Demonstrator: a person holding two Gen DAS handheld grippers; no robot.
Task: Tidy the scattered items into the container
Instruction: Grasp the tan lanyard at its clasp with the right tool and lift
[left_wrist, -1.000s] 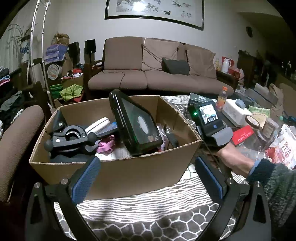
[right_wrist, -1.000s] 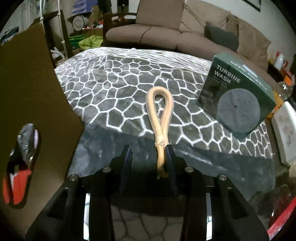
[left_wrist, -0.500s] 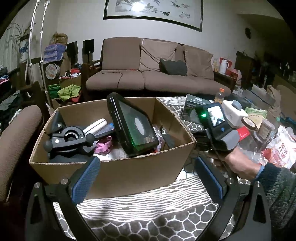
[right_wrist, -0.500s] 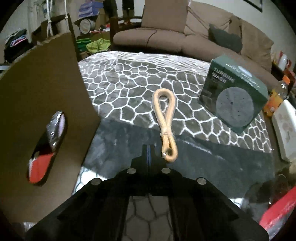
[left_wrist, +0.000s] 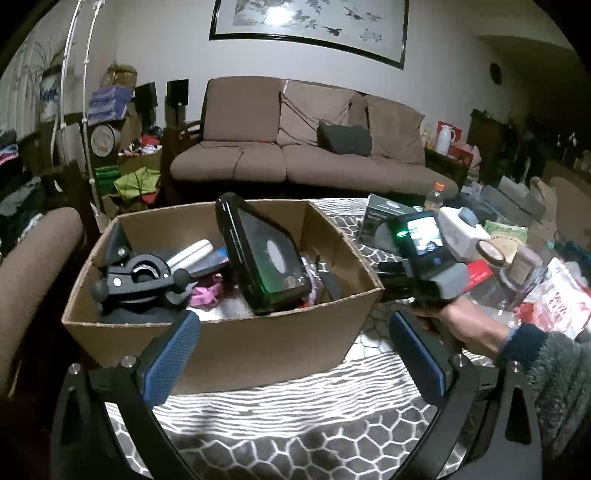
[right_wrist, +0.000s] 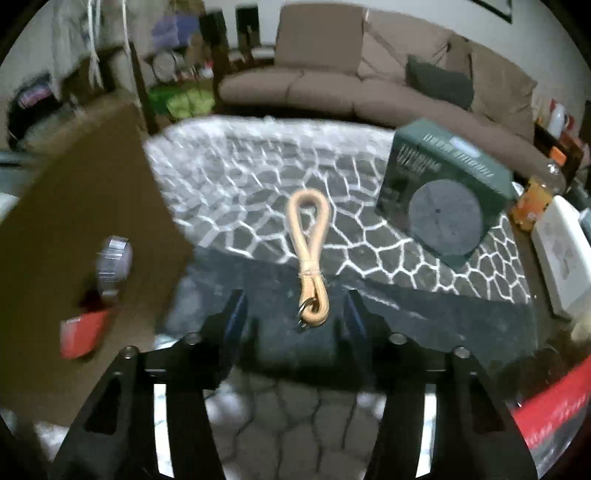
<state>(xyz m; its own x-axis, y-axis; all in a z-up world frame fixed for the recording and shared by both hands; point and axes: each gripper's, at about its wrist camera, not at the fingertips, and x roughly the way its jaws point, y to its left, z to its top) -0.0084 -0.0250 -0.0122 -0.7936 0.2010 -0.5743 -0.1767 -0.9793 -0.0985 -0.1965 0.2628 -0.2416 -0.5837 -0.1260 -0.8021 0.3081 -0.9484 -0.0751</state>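
On the left of the table, over a grey cloth (left_wrist: 295, 424) with a white honeycomb pattern, stands an open cardboard box (left_wrist: 221, 343). It holds a black clamp mount (left_wrist: 140, 277) at its left and a black tablet-like device (left_wrist: 266, 254) leaning upright near the middle, with a white cylinder and pink bits between them. Behind the table runs a brown sofa (left_wrist: 295, 147) under a framed painting (left_wrist: 310, 22). Right of the box, a tan cord loop (right_wrist: 310, 258) lies flat on the cloth, a dark green carton (right_wrist: 443, 199) beyond it to the right.

The left gripper (left_wrist: 291, 358) hangs in front of the box's near wall, blue pads wide apart, empty. The right gripper (right_wrist: 295, 314), held in a hand (left_wrist: 454, 325) just right of the box, points at the cord's near end, fingers apart on either side of it, not touching it.
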